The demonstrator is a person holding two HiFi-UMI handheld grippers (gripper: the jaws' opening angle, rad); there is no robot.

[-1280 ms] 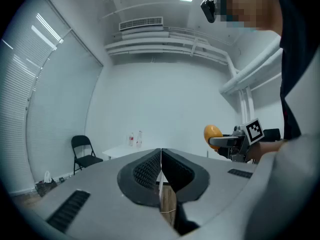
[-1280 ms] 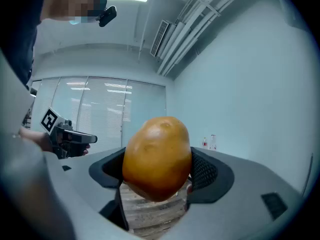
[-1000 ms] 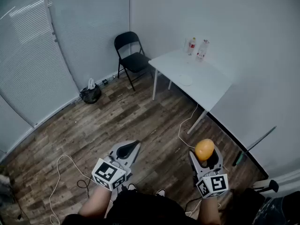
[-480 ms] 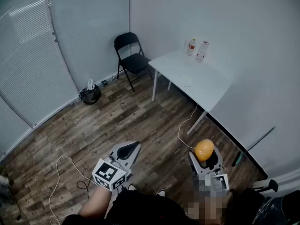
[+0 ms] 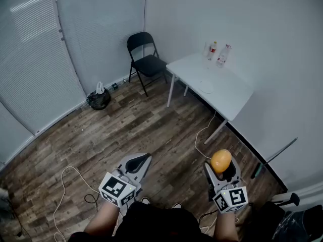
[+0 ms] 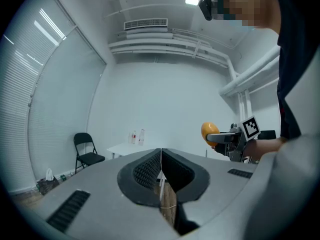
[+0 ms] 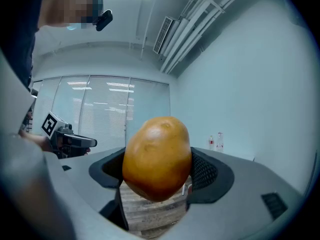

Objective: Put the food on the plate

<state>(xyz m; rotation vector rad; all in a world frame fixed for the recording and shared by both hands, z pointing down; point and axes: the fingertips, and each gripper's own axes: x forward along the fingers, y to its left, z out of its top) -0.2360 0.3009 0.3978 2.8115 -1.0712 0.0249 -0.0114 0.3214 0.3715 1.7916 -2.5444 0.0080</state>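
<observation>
The right gripper (image 5: 222,169) is pinching a golden-brown potato (image 7: 157,158) between its jaws above the wooden floor (image 5: 126,130), well apart from the plate (image 5: 203,87) sitting on the white table (image 5: 229,94), while the left gripper (image 5: 138,161) is hanging beside it with jaws pressed together on nothing.

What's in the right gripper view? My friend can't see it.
The right gripper is shut on a golden-brown potato filling the middle. Behind are window blinds, two small bottles, and the left gripper at the left.
</observation>
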